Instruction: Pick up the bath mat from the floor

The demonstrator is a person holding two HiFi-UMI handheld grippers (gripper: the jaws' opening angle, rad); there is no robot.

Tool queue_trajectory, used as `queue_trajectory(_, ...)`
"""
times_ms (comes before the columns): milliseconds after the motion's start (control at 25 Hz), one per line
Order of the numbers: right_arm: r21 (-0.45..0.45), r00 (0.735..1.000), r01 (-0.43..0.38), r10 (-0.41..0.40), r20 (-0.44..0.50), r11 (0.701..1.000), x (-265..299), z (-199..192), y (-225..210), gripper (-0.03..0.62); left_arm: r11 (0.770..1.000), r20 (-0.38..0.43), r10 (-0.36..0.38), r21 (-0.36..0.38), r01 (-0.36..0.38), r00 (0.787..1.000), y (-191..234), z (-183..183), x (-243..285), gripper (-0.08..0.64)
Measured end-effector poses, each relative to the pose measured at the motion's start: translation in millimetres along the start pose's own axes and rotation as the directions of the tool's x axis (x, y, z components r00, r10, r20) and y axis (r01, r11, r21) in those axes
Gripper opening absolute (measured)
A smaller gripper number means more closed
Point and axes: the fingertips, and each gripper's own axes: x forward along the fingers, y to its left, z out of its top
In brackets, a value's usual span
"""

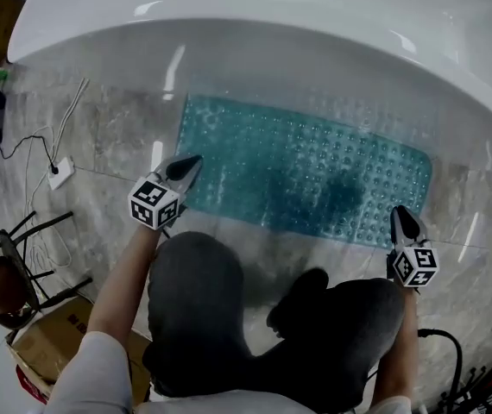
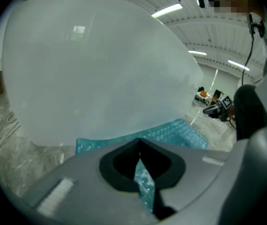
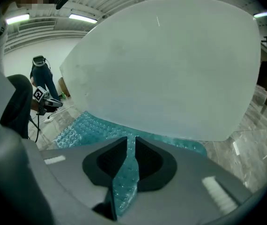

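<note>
A teal studded bath mat lies flat on the marble floor against the white bathtub. My left gripper is at the mat's near left corner. In the left gripper view the left gripper is shut, with a strip of the mat pinched between its jaws. My right gripper is at the near right corner. In the right gripper view the right gripper has its jaws slightly apart, and a fold of the mat lies in the narrow gap.
The tub's curved wall rises just behind the mat. A white power strip with cables lies on the floor at the left. A dark metal stool and a cardboard box stand at the lower left. The person's dark-trousered knees fill the foreground.
</note>
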Motion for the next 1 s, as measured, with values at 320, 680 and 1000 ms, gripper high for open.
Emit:
queue_trajectory(320, 0.022, 0.997, 0.042, -0.04, -0.061, 0.999, 35.9, -57.4, -56.4, 0.109, 0.995, -0.104, 0.094, -0.026, -0.097, 0.99, 59.6, -74.7, 36.6, 0.061)
queue_trajectory(680, 0.049, 0.983, 0.099, -0.09, -0.161, 0.994, 80.2, -128.9, -109.2, 0.149, 0.957, -0.258, 0.274, -0.025, -0.29, 0.926, 149.1, -147.2, 73.3, 0.275)
queue_trajectory(1000, 0.057, 0.949, 0.218, -0.199, -0.243, 0.974, 95.8, -183.4, -171.1, 0.315, 0.902, -0.476, 0.223, -0.23, -0.365, 0.851, 174.6, -226.5, 113.1, 0.442)
